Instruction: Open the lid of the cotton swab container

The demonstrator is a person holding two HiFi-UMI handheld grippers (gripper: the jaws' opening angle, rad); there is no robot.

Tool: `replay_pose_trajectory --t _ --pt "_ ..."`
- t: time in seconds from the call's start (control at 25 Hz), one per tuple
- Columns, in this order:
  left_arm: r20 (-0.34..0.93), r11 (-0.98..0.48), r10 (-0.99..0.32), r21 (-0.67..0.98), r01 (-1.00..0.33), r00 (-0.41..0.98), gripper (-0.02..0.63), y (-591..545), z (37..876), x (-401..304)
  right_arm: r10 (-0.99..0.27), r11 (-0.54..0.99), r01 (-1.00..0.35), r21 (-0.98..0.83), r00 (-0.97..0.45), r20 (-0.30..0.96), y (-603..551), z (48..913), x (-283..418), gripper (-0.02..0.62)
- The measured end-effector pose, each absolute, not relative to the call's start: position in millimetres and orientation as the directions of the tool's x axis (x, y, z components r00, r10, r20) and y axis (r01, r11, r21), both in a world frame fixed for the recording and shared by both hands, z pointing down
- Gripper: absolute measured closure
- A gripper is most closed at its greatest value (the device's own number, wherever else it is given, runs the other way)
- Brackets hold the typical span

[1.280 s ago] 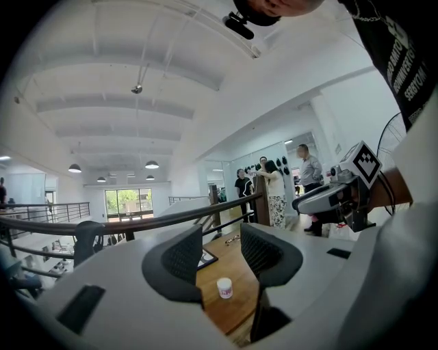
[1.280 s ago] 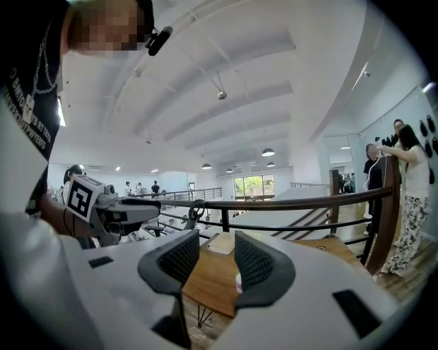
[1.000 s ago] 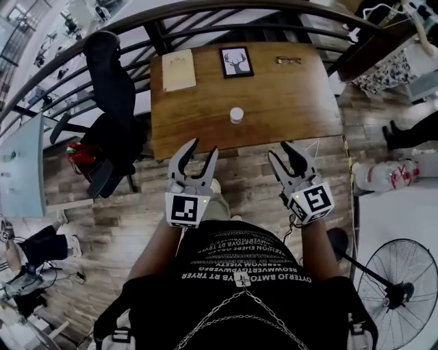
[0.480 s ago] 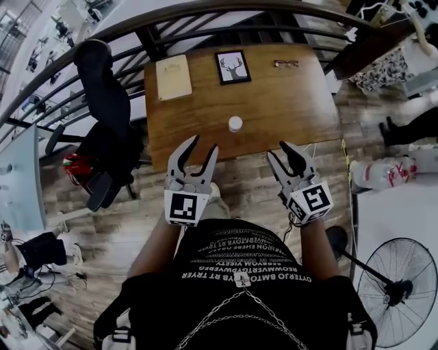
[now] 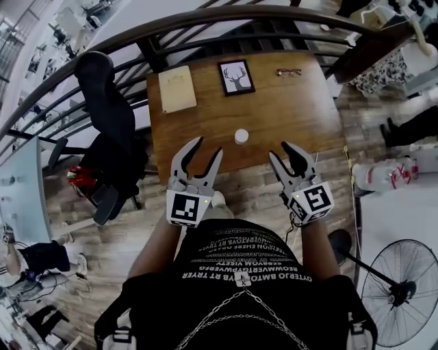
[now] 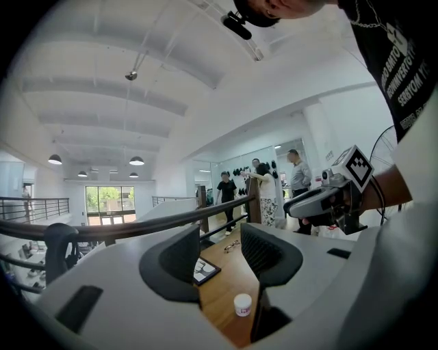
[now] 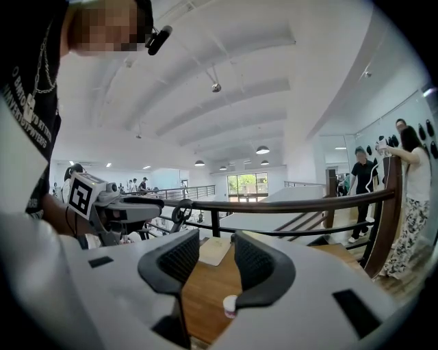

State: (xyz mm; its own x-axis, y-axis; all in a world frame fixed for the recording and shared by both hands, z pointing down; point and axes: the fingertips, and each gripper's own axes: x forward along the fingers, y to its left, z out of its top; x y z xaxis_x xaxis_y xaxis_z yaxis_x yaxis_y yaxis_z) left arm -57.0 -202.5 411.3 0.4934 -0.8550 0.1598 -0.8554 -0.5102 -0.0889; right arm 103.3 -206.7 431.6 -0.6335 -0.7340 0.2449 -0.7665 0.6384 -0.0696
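The cotton swab container (image 5: pixel 241 136) is a small white round tub with its lid on, standing near the front edge of the wooden table (image 5: pixel 287 109). My left gripper (image 5: pixel 207 147) is open and empty, its tips over the table edge just left of the tub and apart from it. My right gripper (image 5: pixel 282 152) is also open and empty, right of the tub. In the left gripper view the tub (image 6: pixel 242 304) shows low between the jaws of the left gripper (image 6: pixel 219 263), well ahead of them. In the right gripper view the tub (image 7: pixel 230 305) is partly hidden behind one jaw of the right gripper (image 7: pixel 209 263).
On the table's far side lie a framed deer picture (image 5: pixel 236 76), a pale notepad (image 5: pixel 177 89) and a pair of glasses (image 5: pixel 288 72). A dark railing (image 5: pixel 205 17) runs behind the table. A black chair (image 5: pixel 109 116) stands at its left, a floor fan (image 5: pixel 400 287) at the lower right. People stand in the background.
Both grippers have moved forward toward the table, and their tips now reach its front edge. The tub sits nearer in the head view. Jaws unchanged.
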Motion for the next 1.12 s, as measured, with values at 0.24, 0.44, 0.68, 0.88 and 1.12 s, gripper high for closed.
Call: replay_pose_trajectory --t 0.24,0.44,0.68,0.88,1.12 --pt "0.163 -0.542 -0.836 -0.094 -0.835 0.524 0.412 -216 418 -64 -0.751 0.627 -0.777 -0.053 -0.621 0.226 -219 426 88 0.426" --pt "0.160 -0.562 -0.823 -0.097 -0.821 0.545 0.411 -223 422 -62 -0.766 0.612 -0.790 -0.041 -0.604 0.220 -219 423 86 0.426" --pt "0.193 -0.595 -0.796 -0.082 -0.800 0.573 0.407 -220 437 -49 -0.789 0.583 -0.812 -0.036 -0.576 0.215 -219 418 101 0.426" --pt "0.187 -0.609 -0.786 -0.066 -0.790 0.590 0.403 -221 443 -41 -0.795 0.570 -0.820 -0.046 -0.565 0.222 -224 423 108 0.426" --pt "0.238 -0.628 -0.762 -0.042 -0.777 0.603 0.368 -234 469 -31 -0.777 0.588 -0.807 -0.060 -0.584 0.237 -243 433 108 0.426"
